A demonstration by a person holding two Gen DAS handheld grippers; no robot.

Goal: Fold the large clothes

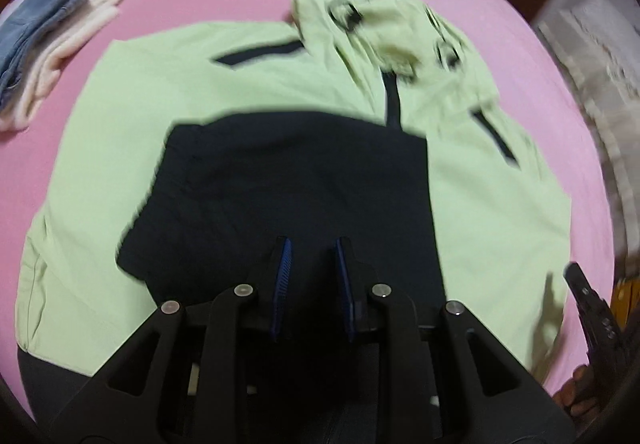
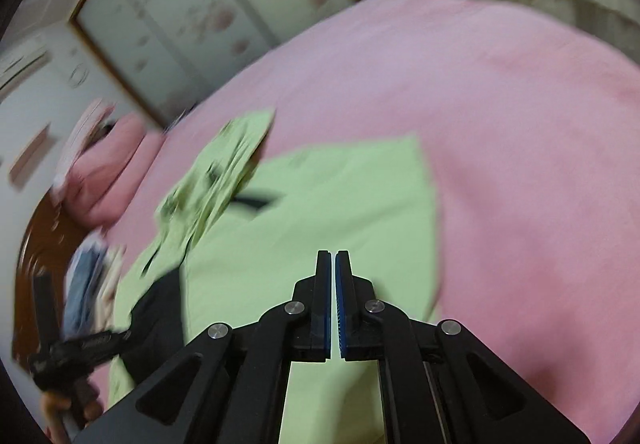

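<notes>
A large light-green jacket (image 1: 132,148) with black trim lies spread on the pink bed, hood (image 1: 384,28) crumpled at the far side. A black panel (image 1: 296,196) of the garment lies over its middle. My left gripper (image 1: 311,244) hovers over the near edge of that black panel, jaws open, holding nothing. My right gripper (image 2: 333,254) is above the green cloth (image 2: 320,204), jaws shut with only a thin slit, nothing between them. The right gripper's tip also shows in the left wrist view (image 1: 576,276). The left gripper shows at the lower left in the right wrist view (image 2: 80,348).
A stack of folded clothes, blue denim and pale pink (image 1: 48,44), sits on the bed's far left. A pink pillow (image 2: 108,168) lies by the headboard. The pink sheet (image 2: 520,164) stretches right of the jacket. A wardrobe (image 2: 192,16) stands beyond the bed.
</notes>
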